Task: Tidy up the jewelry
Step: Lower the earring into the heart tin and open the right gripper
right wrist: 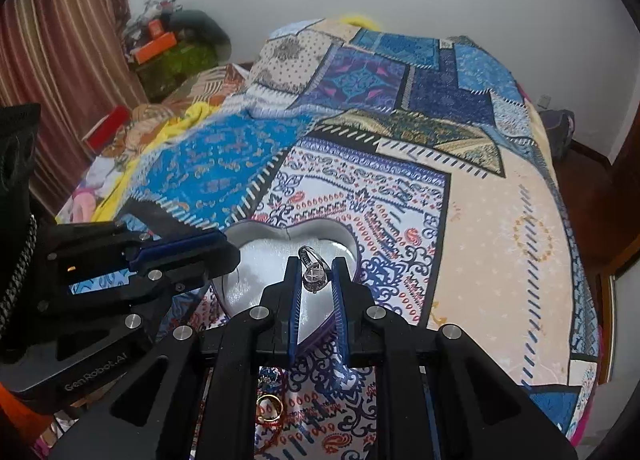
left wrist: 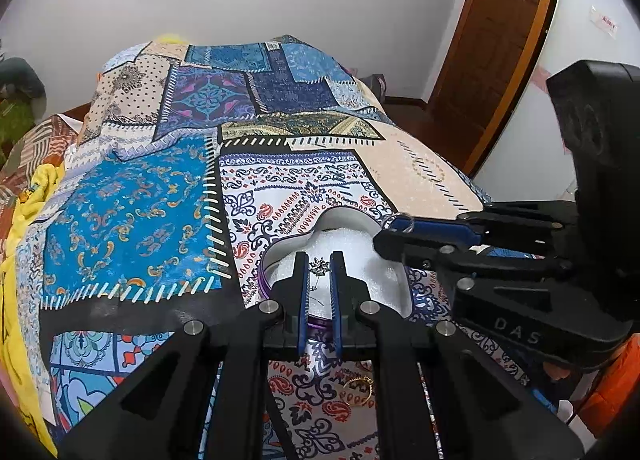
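Observation:
A heart-shaped tin box with a white foam lining lies open on the patchwork bedspread. My left gripper hangs over the box and is shut on a small silver pendant, from which a thin chain dangles. In the right wrist view the left gripper comes in from the left over the box's edge. My right gripper is shut on a silver ring with a stone, above the box's right lobe. In the left wrist view the right gripper reaches in from the right with the ring at its tip.
A gold ring and gold jewelry lie on the bedspread just in front of the box, beneath the grippers. A yellow cloth bunches at the bed's left edge. A wooden door stands at the right.

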